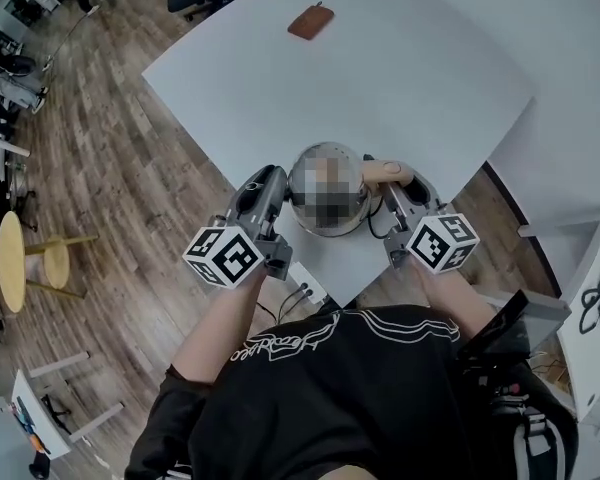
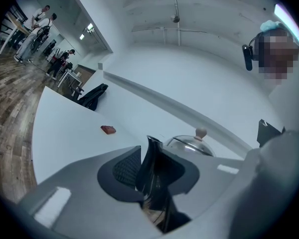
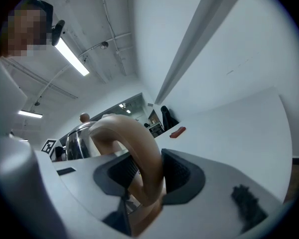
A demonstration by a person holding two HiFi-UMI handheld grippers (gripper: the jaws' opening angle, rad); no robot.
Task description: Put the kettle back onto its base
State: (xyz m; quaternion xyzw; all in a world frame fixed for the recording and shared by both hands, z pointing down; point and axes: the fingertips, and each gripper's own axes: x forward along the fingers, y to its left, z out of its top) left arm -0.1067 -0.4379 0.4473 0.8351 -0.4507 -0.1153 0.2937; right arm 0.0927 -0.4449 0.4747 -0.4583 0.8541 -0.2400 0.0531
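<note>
Inside the left gripper (image 2: pixel 155 169), only its own view shows the spout (image 2: pixel 150 156) of the kettle (image 2: pixel 189 144) pinched; the right gripper (image 3: pixel 148 171) clamps the tan handle (image 3: pixel 139 143).

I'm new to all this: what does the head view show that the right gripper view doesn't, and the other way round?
Only the head view shows the person's black shirt, a bare forearm and the small round wooden table off to the side.

Only the right gripper view shows the ceiling strip light, and, close up, the right claw closed on the tan handle.

Both views show the kettle, its handle, and the brown pouch lying farther off on the white table.
</note>
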